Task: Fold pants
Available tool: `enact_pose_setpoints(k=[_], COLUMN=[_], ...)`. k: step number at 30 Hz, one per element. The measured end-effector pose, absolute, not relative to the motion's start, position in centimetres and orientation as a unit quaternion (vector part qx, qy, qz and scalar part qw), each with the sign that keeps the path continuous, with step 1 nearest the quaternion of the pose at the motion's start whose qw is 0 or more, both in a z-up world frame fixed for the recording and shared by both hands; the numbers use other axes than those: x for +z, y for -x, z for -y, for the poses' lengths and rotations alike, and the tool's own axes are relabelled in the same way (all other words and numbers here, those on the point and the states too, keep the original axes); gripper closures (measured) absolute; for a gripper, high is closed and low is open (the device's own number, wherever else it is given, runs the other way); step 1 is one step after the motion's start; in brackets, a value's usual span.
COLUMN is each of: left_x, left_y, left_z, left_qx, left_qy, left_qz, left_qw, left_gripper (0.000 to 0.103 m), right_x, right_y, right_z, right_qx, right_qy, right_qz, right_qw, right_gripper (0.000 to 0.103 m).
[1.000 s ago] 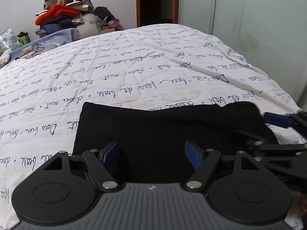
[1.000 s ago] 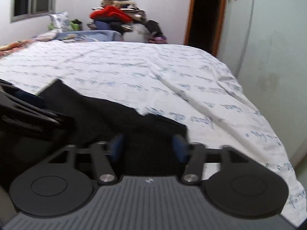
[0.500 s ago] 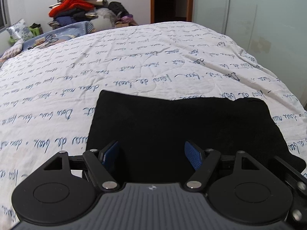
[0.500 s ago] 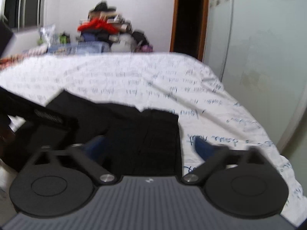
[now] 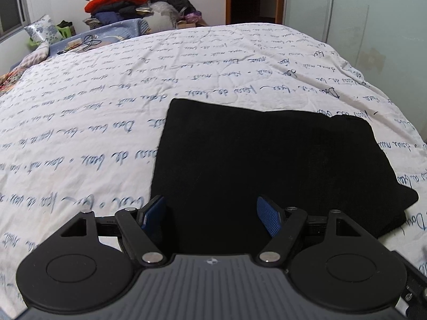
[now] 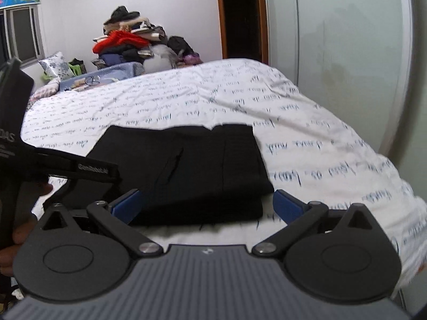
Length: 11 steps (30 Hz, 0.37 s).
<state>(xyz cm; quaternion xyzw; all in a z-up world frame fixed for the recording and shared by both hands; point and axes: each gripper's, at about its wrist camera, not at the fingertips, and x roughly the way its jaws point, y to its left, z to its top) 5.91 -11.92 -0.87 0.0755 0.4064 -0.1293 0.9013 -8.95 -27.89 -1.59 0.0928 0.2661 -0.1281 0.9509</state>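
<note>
The black pants (image 5: 261,154) lie folded into a flat rectangle near the front edge of the bed; they also show in the right wrist view (image 6: 192,165). My left gripper (image 5: 210,214) is open and empty, with its blue pads over the near edge of the pants. My right gripper (image 6: 206,205) is open wide and empty, held back above the pants' near right corner. The body of the left gripper (image 6: 40,165) shows at the left of the right wrist view.
The bed (image 5: 93,122) has a white cover with blue script. A pile of clothes (image 5: 122,2) and a pillow (image 5: 44,30) lie beyond its far end. A dark doorway (image 6: 240,16) and pale wardrobe doors (image 6: 347,53) stand to the right.
The right gripper has opened, let go of the pants and pulled back and up. The left gripper has drawn back and to the left. The pants now lie flat.
</note>
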Motion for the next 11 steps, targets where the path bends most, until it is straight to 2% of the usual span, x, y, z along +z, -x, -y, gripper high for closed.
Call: enact_pose_setpoints(k=[3,11], left_x=[-0.6,-0.7], left_y=[-5.3,-4.7], left_z=[10.9,8.8], left_qx=[-0.121,-0.095], left_qy=[-0.072,-0.072], left_qz=[-0.409,-0.402], left_qw=[0.901,0.908], left_gripper=[0.022,0.022], right_x=[-1.7,-1.6], right_y=[9.4,9.5], right_z=[27.6,26.3], right_qx=[-0.112,-0.097], right_qy=[-0.091,-0.072], right_qz=[-0.271,-0.274], right_qw=[0.952,0.954], right_gripper=[0.0,0.0])
